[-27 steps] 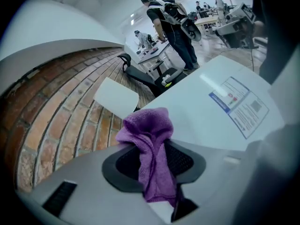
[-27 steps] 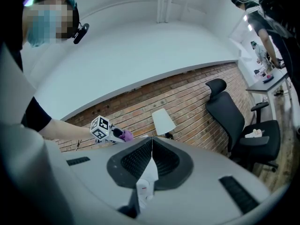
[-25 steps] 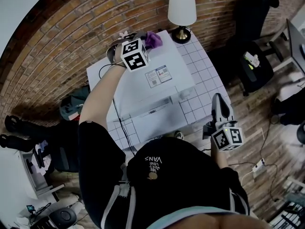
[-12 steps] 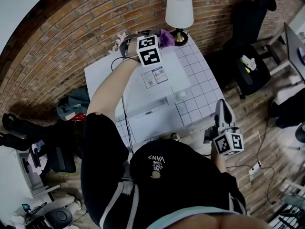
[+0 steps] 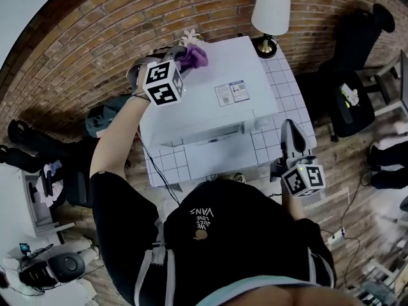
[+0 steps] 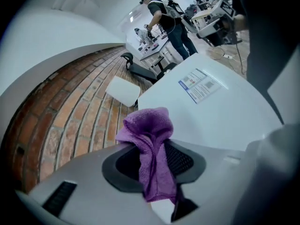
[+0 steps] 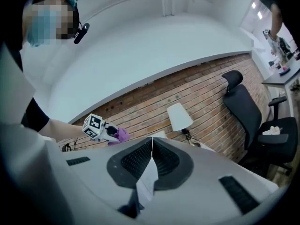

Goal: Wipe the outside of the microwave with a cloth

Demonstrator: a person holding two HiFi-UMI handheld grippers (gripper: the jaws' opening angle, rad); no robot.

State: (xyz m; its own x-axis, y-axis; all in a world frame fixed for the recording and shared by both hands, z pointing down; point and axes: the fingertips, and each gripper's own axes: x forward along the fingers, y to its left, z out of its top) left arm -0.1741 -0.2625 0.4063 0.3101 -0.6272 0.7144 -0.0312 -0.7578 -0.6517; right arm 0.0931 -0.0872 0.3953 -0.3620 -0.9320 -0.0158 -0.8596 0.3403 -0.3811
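Note:
The white microwave (image 5: 217, 101) stands on a tiled table, a printed label (image 5: 231, 93) on its top. My left gripper (image 5: 182, 59) is shut on a purple cloth (image 5: 194, 57) at the microwave's back left top corner. In the left gripper view the purple cloth (image 6: 151, 149) bunches out between the jaws, over the microwave's white top (image 6: 211, 111). My right gripper (image 5: 292, 140) hangs at the table's front right, shut and holding nothing. In the right gripper view its jaws meet, and the left gripper (image 7: 112, 134) with the cloth (image 7: 122, 134) shows far off.
A table lamp (image 5: 270, 14) stands behind the microwave at the table's back right corner. A brick wall (image 5: 95, 43) runs behind the table. A black office chair (image 5: 357, 75) is at the right. A cable (image 5: 156, 164) hangs down the table's front.
My left gripper has carried the cloth leftward along the microwave's back edge, from near the lamp to the back left corner. The right gripper has stayed by the table's front right.

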